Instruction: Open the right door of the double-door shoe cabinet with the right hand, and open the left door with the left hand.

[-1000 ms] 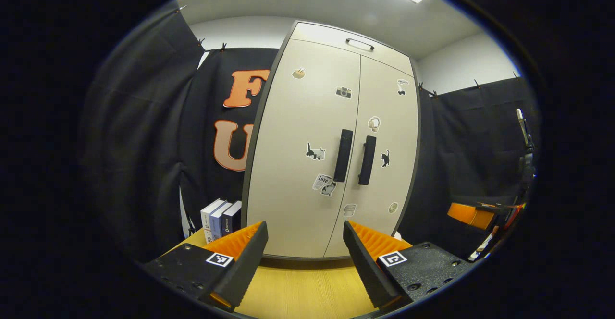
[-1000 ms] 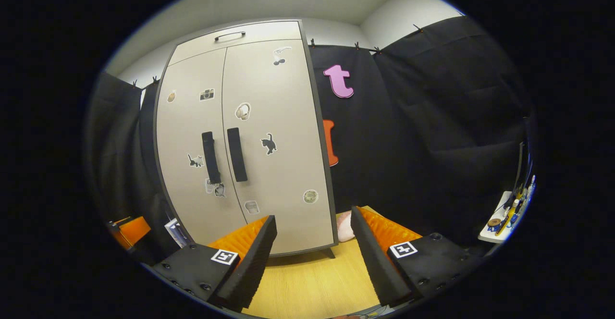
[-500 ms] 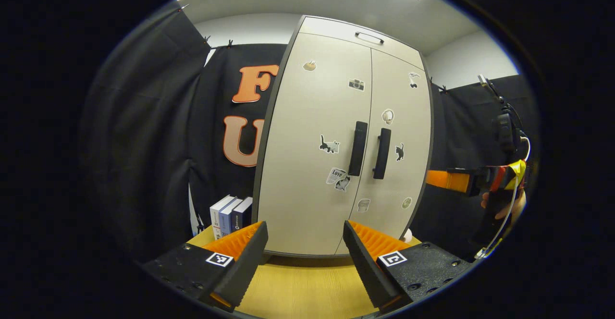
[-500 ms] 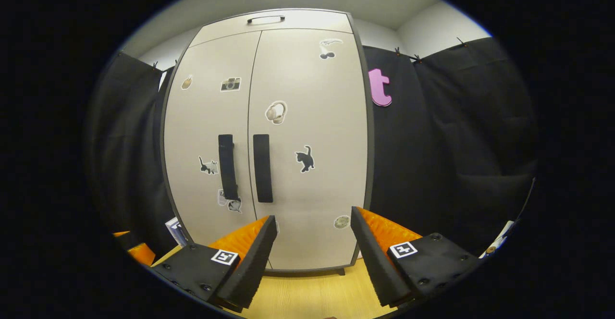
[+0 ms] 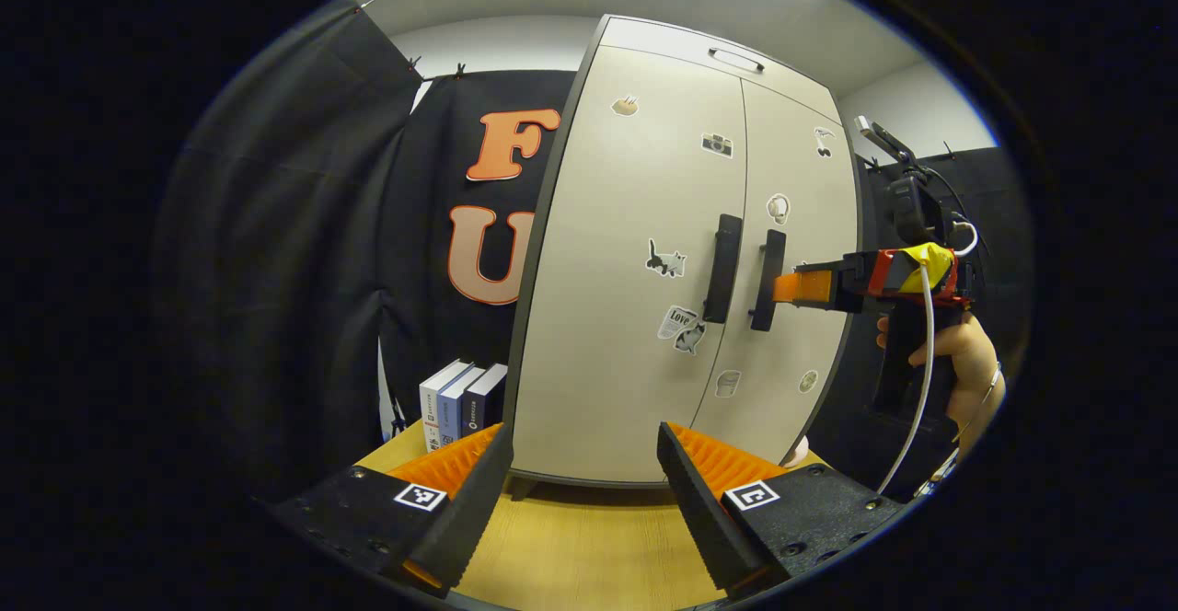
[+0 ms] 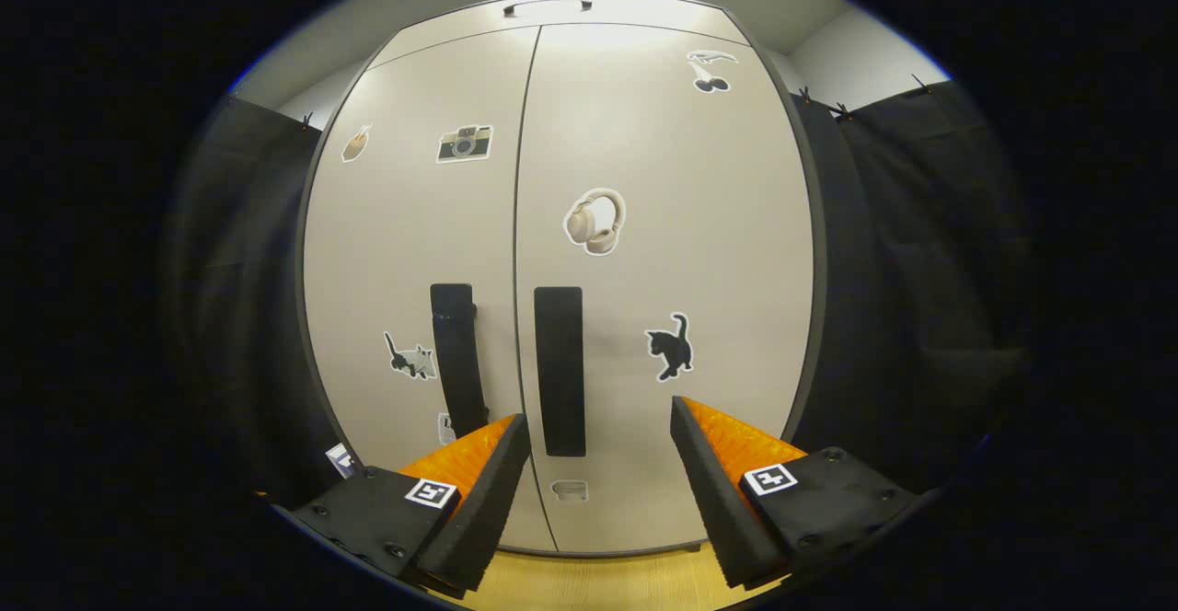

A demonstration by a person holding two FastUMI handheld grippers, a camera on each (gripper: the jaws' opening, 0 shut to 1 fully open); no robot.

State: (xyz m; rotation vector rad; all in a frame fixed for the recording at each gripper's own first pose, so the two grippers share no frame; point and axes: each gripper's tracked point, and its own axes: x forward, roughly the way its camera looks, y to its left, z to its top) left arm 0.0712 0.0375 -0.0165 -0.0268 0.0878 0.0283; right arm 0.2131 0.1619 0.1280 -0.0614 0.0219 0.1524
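- Standing upright on the light wooden worktop point(image 5: 589, 547), the tall beige double-door shoe cabinet point(image 6: 571, 252) has both doors shut, with small stickers scattered over them.
- Right door point(image 6: 672, 252) carries a long black vertical bar handle point(image 6: 560, 370) right beside the centre seam; left door point(image 5: 635, 252) has a matching black bar handle point(image 5: 723, 268) on its side of the seam.
- Right gripper point(image 6: 598, 450): fingers spread wide, holding nothing, aimed at the right handle, which sits just inside the left finger in the right gripper view. In the left gripper view it appears by that handle, gripped by a hand point(image 5: 957, 363); contact cannot be told.
- Left gripper point(image 5: 584, 482): fingers wide apart, empty, low over the worktop, well back from the cabinet.
- Handling guess: rigid panel doors, hinged at the outer edges, likely light with a catch to overcome; smooth faces offer no hold, so the bar handles are the only grip.
- Best hold looks like mid-bar, fingers closing across it, pulling outward along the door's arc.
- Risk: handles sit close together, so a finger could snag the neighbouring one.
- Books point(image 5: 456, 399) stand left of the cabinet, near the left door's swing.
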